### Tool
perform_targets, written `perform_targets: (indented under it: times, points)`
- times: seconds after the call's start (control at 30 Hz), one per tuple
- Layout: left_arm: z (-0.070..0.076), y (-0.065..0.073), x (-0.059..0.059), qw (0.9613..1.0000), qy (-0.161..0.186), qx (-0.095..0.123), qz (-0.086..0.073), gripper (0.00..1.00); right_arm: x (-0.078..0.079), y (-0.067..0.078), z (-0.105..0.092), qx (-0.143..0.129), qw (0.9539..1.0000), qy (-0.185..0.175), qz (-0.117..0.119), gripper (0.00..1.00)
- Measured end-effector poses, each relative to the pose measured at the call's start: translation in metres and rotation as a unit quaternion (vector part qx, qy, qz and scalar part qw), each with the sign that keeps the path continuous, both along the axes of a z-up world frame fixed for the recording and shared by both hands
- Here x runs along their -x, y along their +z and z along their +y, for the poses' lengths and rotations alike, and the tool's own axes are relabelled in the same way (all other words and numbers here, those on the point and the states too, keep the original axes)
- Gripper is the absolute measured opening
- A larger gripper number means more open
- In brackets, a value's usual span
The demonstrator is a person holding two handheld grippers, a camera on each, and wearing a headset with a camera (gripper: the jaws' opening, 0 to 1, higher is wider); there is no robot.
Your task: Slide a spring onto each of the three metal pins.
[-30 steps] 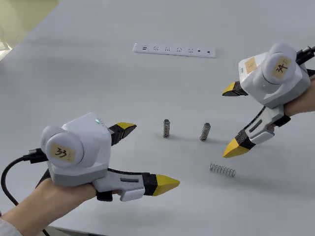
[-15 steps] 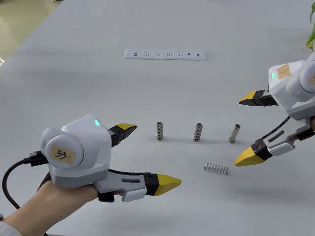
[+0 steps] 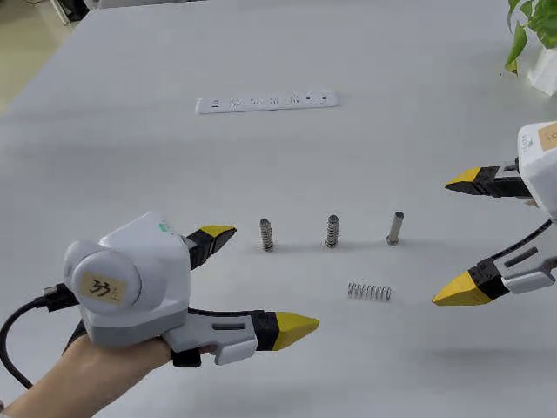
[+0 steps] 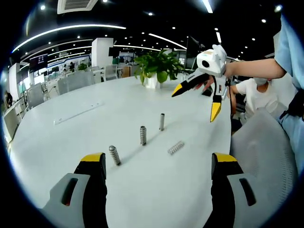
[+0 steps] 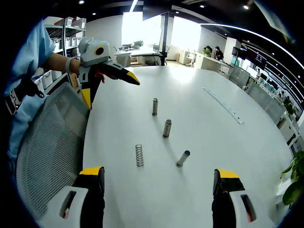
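Three metal pins stand in a row on the grey-white table. The left pin (image 3: 266, 234) and the middle pin (image 3: 332, 231) each carry a spring; the right pin (image 3: 395, 227) is bare. A loose spring (image 3: 369, 291) lies flat in front of the row. My left gripper (image 3: 261, 279) hovers open at the near left, nothing between its jaws. My right gripper (image 3: 466, 235) is open at the far right, just right of the bare pin. The left gripper view holds the pins (image 4: 142, 135) and loose spring (image 4: 175, 147); the right gripper view has the bare pin (image 5: 182, 158) and loose spring (image 5: 139, 155).
A white power strip (image 3: 265, 102) lies across the far side of the table. A potted plant (image 3: 533, 35) stands at the far right corner. A grey mesh chair (image 5: 45, 142) sits beside the table edge. A black cable (image 3: 17, 322) trails from my left gripper.
The right gripper has drawn back to the right, uncovering the bare third pin. The head camera has shifted, so the pins and power strip sit lower-left. The left gripper has stayed put.
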State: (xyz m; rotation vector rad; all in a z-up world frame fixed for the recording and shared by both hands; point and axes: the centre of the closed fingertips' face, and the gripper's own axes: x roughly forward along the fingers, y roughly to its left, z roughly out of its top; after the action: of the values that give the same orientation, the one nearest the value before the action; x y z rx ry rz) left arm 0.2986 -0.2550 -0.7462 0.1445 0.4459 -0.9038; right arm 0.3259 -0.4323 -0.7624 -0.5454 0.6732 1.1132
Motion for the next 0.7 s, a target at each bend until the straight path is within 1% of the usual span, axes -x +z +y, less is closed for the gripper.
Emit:
perform_targets:
  times: [0.1, 0.27, 0.33, 0.53, 0.7]
  points:
    - [-0.001, 0.0, -0.001, 1.0, -0.002, -0.001, 0.001, 0.91, 0.008, 0.002, -0.005, -0.009, 0.9998, -0.015, 0.0, 0.95]
    - [-0.004, -0.005, 0.001, 0.9998, -0.014, -0.01, 0.007, 0.91, 0.02, 0.001, -0.017, -0.015, 0.9991, -0.039, 0.0, 0.95]
    - [-0.006, -0.004, 0.002, 0.9998, -0.016, -0.008, 0.009, 0.91, 0.025, 0.001, -0.021, -0.018, 0.9987, -0.049, -0.001, 0.95]
    - [-0.009, -0.007, 0.001, 0.9995, -0.024, -0.014, 0.014, 0.91, 0.035, 0.002, -0.03, -0.031, 0.9969, -0.073, -0.002, 0.95]
    - [-0.007, -0.012, 0.002, 0.9992, -0.028, -0.023, 0.019, 0.91, 0.041, 0.004, -0.036, -0.039, 0.9956, -0.085, -0.003, 0.95]
